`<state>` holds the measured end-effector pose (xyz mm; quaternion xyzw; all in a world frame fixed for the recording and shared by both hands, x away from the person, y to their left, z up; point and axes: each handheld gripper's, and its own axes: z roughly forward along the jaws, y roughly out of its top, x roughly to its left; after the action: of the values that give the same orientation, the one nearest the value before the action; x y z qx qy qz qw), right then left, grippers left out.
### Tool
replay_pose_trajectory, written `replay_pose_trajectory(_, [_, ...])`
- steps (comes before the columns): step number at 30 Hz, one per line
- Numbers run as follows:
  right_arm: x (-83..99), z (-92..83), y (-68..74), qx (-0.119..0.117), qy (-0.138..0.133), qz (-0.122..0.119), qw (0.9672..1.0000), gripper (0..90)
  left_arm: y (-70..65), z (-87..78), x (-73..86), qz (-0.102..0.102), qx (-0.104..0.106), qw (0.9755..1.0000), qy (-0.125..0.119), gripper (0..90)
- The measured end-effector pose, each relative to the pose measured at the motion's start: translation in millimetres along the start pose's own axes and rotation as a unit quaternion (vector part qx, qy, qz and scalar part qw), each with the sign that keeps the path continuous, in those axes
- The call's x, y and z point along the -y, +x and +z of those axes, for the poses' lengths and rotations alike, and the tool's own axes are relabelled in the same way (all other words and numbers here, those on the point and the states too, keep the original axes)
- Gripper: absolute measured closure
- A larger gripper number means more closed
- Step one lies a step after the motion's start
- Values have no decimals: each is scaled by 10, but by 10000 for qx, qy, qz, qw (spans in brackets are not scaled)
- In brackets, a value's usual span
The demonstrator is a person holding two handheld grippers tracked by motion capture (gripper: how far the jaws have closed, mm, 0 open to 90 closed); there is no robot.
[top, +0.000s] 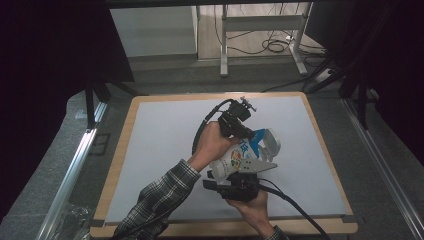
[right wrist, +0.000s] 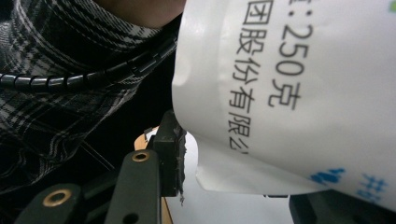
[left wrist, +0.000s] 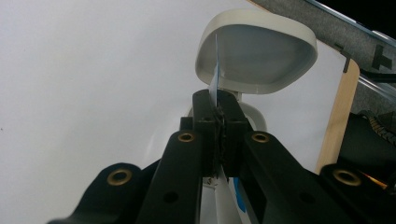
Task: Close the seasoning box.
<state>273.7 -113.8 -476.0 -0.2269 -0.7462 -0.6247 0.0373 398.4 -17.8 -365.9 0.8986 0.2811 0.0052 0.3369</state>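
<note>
Gripping a white pouch [top: 239, 159] printed "250克" at table [top: 150, 150] centre: left gripper [left wrist: 217, 122] clamping its top edge at twelve o'clock, right gripper [top: 242, 176] half-open around its lower end, bowl [left wrist: 257, 56] just beyond.

In the right gripper view my right claw's [right wrist: 233, 186] far jaw is hiding behind the white printed plastic pouch [right wrist: 299, 93], whose top and right side are running off the edge. From above, my left hand [top: 212, 145] is covering part of that pouch. The white rounded bowl's [left wrist: 261, 46] inside is blurring in the left gripper view.
</note>
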Motion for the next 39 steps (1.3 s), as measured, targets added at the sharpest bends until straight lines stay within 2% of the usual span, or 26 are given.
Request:
replay_pose_trajectory(29, [-9,11,11,-31,-28,-15,10000,588,-12,-10,-16,8,-12,10000,19,886])
replay_pose_trajectory(39, [14,31,-10,-7,40,-23,10000,588,10,2,14,1,-23,10000,-22,886])
